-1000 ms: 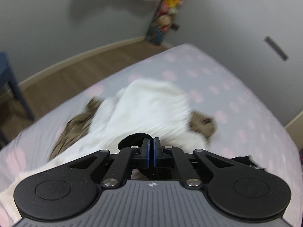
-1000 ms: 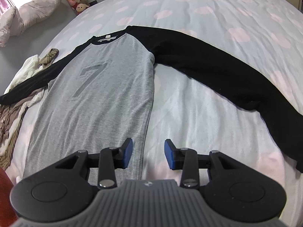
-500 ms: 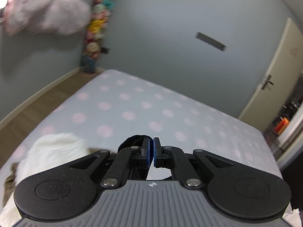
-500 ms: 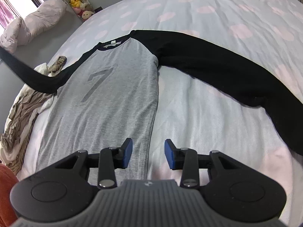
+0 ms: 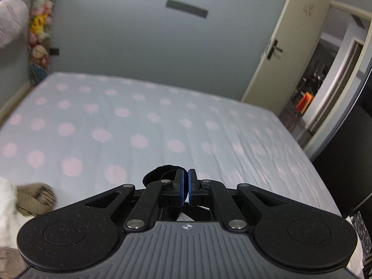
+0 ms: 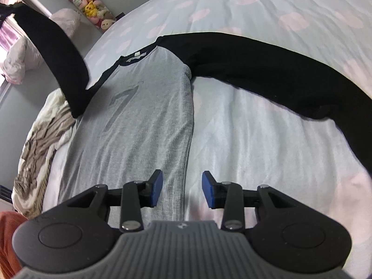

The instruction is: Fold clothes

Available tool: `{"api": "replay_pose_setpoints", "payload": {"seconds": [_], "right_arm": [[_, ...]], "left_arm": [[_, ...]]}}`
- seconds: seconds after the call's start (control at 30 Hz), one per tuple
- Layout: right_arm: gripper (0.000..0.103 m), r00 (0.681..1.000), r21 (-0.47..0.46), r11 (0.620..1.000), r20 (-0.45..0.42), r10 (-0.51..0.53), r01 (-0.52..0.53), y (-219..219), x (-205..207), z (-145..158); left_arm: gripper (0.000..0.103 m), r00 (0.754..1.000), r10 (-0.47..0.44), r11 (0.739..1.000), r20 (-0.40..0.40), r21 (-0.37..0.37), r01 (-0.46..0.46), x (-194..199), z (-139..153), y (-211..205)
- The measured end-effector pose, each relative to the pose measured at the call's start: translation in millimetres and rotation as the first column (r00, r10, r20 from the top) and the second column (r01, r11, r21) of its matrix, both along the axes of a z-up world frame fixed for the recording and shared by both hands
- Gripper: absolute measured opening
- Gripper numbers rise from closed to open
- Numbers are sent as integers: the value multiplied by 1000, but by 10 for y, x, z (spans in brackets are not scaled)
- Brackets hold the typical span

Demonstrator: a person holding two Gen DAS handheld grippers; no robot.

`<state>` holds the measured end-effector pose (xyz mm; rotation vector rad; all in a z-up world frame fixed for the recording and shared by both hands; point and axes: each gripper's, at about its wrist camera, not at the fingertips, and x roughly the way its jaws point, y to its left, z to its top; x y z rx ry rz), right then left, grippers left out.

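Note:
A grey shirt [image 6: 139, 125] with a dark 7 on the chest and black sleeves lies flat on the spotted bed sheet [image 6: 267, 153]. Its right sleeve [image 6: 267, 74] stretches out to the right across the sheet. Its left sleeve [image 6: 55, 53] is lifted off the bed and rises toward the upper left. My left gripper [image 5: 185, 186] is shut on the black cuff [image 5: 158, 174] of that sleeve, high above the bed. My right gripper [image 6: 182, 189] is open, hovering over the shirt's right side edge near the hem, with nothing between its fingers.
A heap of white and beige clothes [image 6: 41, 134] lies at the bed's left edge, also seen as the clothes pile [image 5: 25, 197] in the left wrist view. Pillows [image 6: 25, 55] and plush toys [image 6: 93, 7] sit by the wall. A door [image 5: 279, 46] stands open beyond the bed.
My left gripper has swung up and across with the black sleeve, which now hangs in the air instead of lying over the clothes heap. My right gripper has barely moved.

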<state>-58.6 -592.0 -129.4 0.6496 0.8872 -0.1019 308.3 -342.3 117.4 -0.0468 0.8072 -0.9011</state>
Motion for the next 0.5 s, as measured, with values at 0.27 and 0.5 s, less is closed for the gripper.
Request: {"api": "replay_pose_setpoints", "payload": {"seconds": [0.27, 0.5], "right_arm": [[41, 1000, 3, 1000, 17, 15, -15, -8, 7, -25], [41, 1000, 78, 997, 17, -17, 16, -116, 27, -123]], "left_arm": [[2, 994, -43, 999, -102, 14, 45, 37, -704, -610], [2, 968, -141, 987, -209, 40, 153, -112, -1262, -1234]]}}
